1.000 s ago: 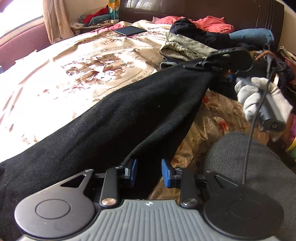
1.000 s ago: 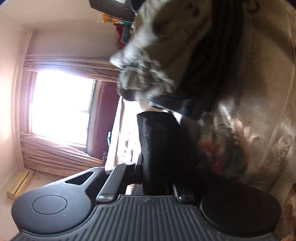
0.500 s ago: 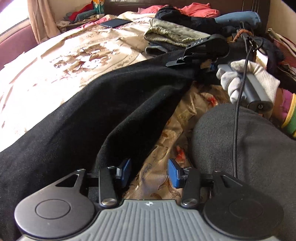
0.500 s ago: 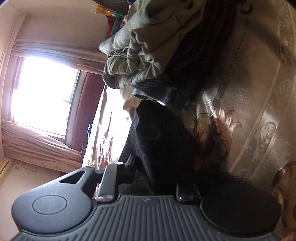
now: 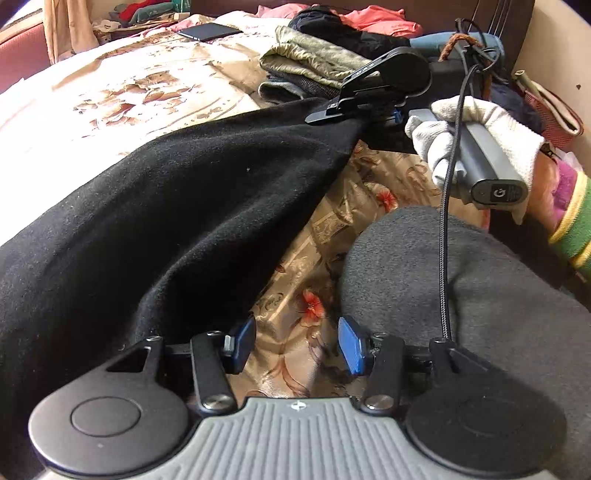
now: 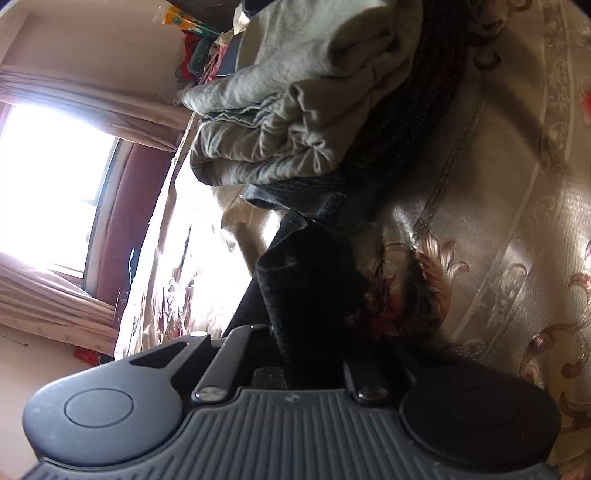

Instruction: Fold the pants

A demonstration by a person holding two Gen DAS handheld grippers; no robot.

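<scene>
While right hand-held gripper [image 6: 314, 354] pinches black pants [image 5: 177, 221], gloved hand [image 5: 480, 147] visible leftward only

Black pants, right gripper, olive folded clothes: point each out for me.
black pants [image 5: 192, 206], left wrist view, mid-fabric
right gripper [image 5: 364, 110], left wrist view, fingertips shut on the cloth
olive folded clothes [image 6: 295, 110], right wrist view, top fold

One pair of black pants [image 5: 177, 206] lies stretched across the one bed [image 5: 122, 85]. Two tongs are at work, the left tongs [image 5: 297, 345] and the right tongs [image 5: 373, 110]. One gloved hand [image 5: 480, 147] shows. Beyond the pants sits one olive folded garment [image 5: 314, 55], and one dark flat tablet [image 5: 208, 31].
</scene>
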